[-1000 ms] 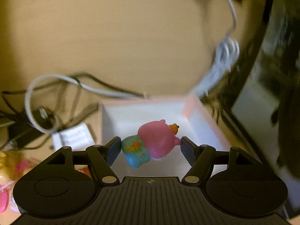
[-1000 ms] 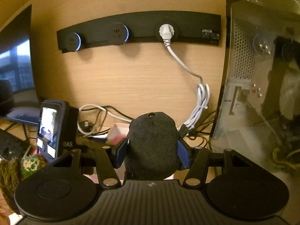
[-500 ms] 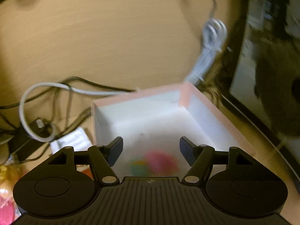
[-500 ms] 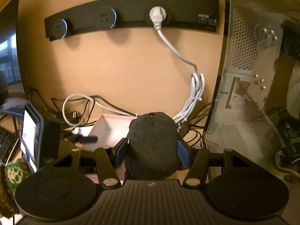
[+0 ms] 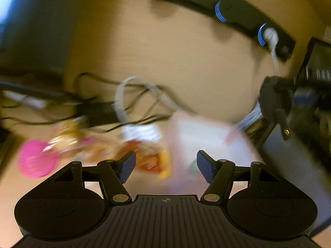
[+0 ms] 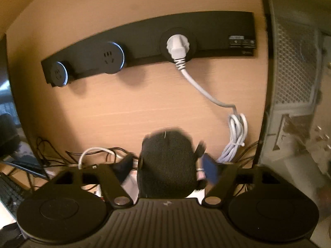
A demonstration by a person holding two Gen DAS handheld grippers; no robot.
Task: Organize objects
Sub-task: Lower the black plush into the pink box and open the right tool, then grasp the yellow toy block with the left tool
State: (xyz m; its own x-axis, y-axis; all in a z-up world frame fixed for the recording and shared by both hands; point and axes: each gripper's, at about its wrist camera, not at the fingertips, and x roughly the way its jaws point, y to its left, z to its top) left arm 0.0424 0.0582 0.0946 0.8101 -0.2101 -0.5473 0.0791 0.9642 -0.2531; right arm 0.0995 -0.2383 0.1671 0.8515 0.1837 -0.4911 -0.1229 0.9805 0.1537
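Your left gripper [image 5: 165, 163] stands wide, two blue pads with nothing between them, above a blurred spread on the desk: one round pink toy [image 5: 36, 158] at far left, one orange-red packet [image 5: 153, 161] just under the left pad, and one pale pink box [image 5: 206, 132] to the right. What lies inside the box is too smeared to tell. Your right gripper [image 6: 168, 170] has one dark fuzzy plush [image 6: 167, 165] between its jaws; the right pad shows a sliver of gap, so I can't tell if it's clamped. Behind it, one black socket strip [image 6: 144, 47] carries three round outlets, one filled by a white plug [image 6: 178, 46], whose cable hangs in one coiled bundle [image 6: 236, 136].
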